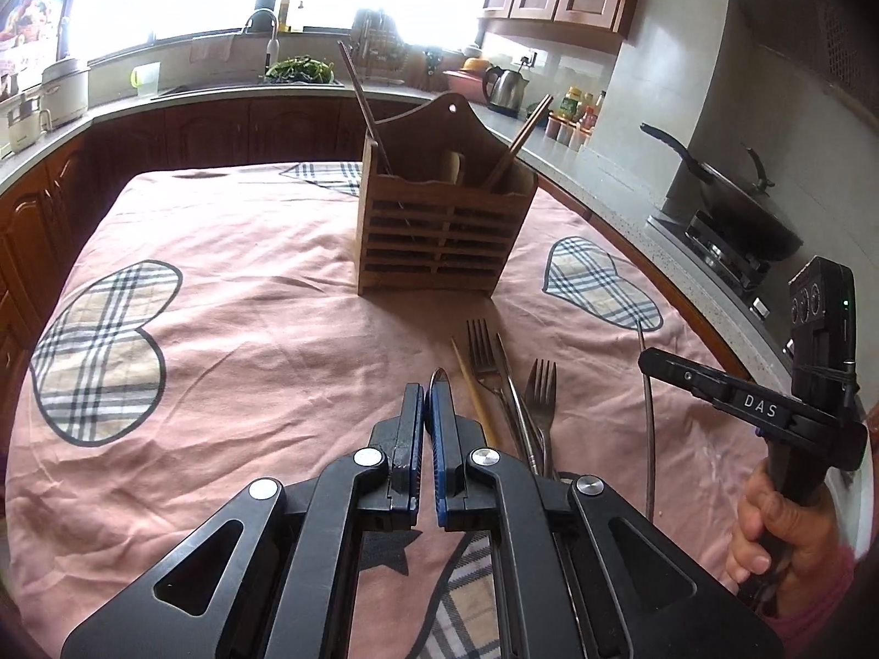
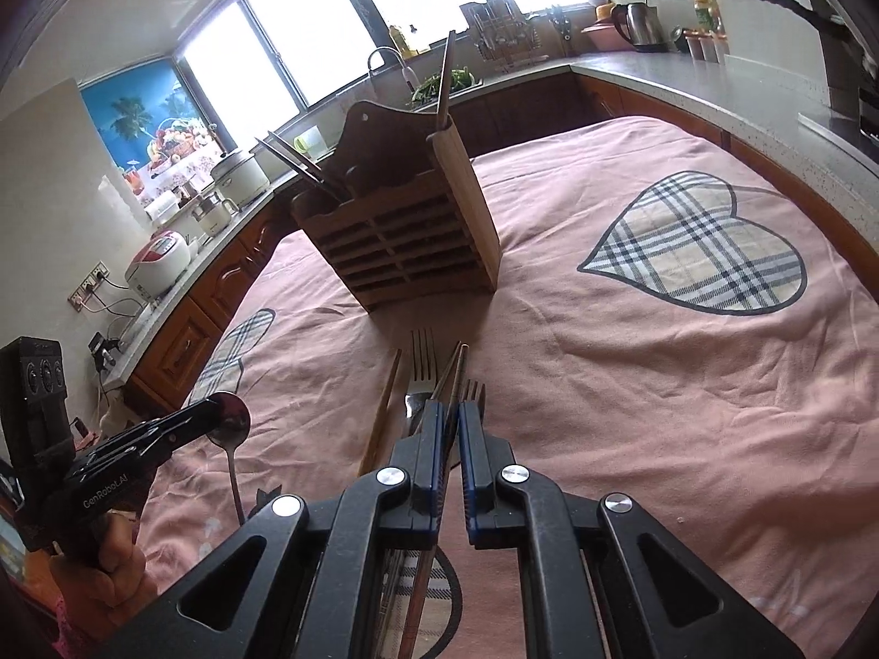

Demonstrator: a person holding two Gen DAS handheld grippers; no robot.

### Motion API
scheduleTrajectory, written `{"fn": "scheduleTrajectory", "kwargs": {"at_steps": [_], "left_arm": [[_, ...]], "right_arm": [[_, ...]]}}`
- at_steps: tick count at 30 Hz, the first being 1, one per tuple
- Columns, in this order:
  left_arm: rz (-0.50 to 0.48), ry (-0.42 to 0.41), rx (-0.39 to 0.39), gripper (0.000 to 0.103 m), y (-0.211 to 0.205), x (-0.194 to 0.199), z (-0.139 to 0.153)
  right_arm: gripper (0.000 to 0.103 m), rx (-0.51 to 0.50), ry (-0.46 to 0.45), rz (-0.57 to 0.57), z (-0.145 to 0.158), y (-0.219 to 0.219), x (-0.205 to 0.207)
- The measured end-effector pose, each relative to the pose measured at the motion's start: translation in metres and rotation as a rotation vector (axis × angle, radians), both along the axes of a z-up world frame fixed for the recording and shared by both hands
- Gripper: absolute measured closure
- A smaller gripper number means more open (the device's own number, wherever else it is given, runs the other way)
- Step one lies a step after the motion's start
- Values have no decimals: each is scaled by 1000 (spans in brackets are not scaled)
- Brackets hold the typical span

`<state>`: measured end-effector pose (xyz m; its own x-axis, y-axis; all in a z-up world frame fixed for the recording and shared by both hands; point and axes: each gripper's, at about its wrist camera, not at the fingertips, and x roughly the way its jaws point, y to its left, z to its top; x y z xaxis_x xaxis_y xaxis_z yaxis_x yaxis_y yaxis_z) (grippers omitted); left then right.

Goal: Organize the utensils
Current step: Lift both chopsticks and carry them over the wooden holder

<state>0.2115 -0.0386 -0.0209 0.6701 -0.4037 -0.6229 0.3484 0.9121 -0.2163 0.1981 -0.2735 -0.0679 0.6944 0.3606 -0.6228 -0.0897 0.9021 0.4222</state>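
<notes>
The left claw (image 1: 430,384) is pinched fully closed on a metal spoon (image 2: 231,422); in the right wrist view its bowl shows at the claw's tip at about 8 o'clock and the handle hangs down from it, clear of the cloth. The right claw (image 2: 453,412) is closed on thin metal chopsticks (image 2: 455,370), whose tips stick out past the blue pads toward 12 o'clock; in the left wrist view a long thin metal piece (image 1: 651,428) hangs below that claw at 3 o'clock, though whether one stick or two is gripped I cannot tell.

The wooden utensil caddy (image 1: 445,230) stands upright on the pink tabletop cloth (image 1: 247,285) at 12 o'clock from both claws, well apart from them, with chopsticks already leaning in its end slots; two forks (image 1: 541,390), a table knife (image 1: 508,379) and a wooden chopstick (image 1: 472,390) lie loose on the cloth between claws and caddy.

The risks, as I judge them: the spoon is caught near its bowl with the long handle dangling, so it may swing or slip out on the way; it would also have to be turned or lowered carefully to enter a slot; the smooth thin chopsticks may pivot in the pads or drop; a tip striking the caddy's rim or the sticks already inside could tip the light caddy; both claws heading for it together could collide.
</notes>
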Motion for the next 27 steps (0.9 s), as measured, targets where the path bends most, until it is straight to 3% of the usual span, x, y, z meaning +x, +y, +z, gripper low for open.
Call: {"fn": "scheduleTrajectory", "kwargs": {"at_steps": [9, 27], "left_arm": [[103, -84, -62, 101, 27, -16, 25], [221, -232, -103, 101, 49, -27, 65]], "right_arm": [[98, -10, -82, -16, 27, 2, -12], [99, 1, -205, -29, 64, 2, -18]]}}
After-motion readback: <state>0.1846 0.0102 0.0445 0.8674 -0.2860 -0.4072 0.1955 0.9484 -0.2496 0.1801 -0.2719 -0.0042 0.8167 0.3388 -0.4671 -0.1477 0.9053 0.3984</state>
